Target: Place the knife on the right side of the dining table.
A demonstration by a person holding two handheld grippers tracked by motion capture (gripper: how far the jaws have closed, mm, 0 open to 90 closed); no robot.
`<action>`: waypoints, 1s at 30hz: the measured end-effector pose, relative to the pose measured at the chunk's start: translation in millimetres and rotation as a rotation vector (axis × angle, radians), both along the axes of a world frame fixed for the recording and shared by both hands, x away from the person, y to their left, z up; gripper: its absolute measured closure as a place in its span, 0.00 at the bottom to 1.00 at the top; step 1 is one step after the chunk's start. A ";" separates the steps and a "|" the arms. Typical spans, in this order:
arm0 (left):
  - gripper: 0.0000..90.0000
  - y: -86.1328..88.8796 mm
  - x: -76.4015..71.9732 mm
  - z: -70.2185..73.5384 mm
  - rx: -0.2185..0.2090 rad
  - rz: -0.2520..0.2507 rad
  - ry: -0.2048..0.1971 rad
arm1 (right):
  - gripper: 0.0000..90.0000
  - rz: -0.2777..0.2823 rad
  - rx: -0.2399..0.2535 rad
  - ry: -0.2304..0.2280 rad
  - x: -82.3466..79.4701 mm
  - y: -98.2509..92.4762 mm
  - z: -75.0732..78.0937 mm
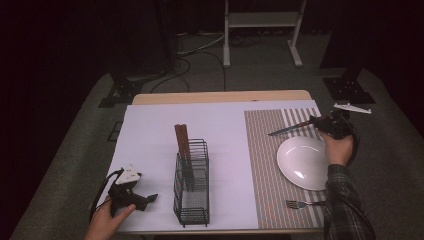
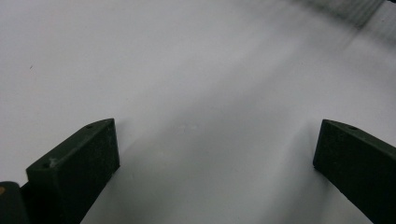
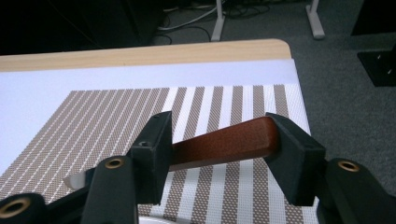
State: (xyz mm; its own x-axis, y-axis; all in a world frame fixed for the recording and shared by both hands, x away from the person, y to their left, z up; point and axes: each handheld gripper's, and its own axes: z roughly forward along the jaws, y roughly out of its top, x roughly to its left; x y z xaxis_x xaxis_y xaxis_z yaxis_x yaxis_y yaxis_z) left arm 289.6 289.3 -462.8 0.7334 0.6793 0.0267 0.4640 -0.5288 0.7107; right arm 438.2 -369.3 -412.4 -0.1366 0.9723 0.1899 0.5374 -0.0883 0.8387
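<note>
High view showed the left gripper (image 1: pixel 142 200) resting on white paper (image 1: pixel 150 145) at the bench's (image 1: pixel 220 96) near edge, jaws spread, nothing between them. Beyond the wire rack (image 1: pixel 191 187), fork (image 1: pixel 300 204) and plate (image 1: pixel 305 162), the right gripper (image 1: pixel 320 122) straddled the knife (image 1: pixel 292 128) above the striped mat (image 1: pixel 262 165), its pads slack around the wooden handle. Farther off lay grey carpet (image 1: pixel 250 75), cables and a white frame (image 1: pixel 262 22).

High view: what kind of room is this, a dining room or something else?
Probably a lab or studio staged as a dining spot: a white round plate on a striped woven placemat, yet cables on the grey carpet floor and dark surroundings.
</note>
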 end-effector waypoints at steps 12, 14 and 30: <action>0.00 0.0 0.0 0.0 0.000 0.000 0.000 | 0.40 -0.016 0.025 0.060 5.2 -6.2 -15.2; 0.00 0.0 0.0 0.0 0.000 0.000 0.000 | 0.39 -0.020 0.029 0.070 5.9 -7.2 -17.2; 0.00 0.0 0.1 0.0 0.000 0.000 0.000 | 0.36 -0.043 0.031 0.148 12.6 -13.0 -34.5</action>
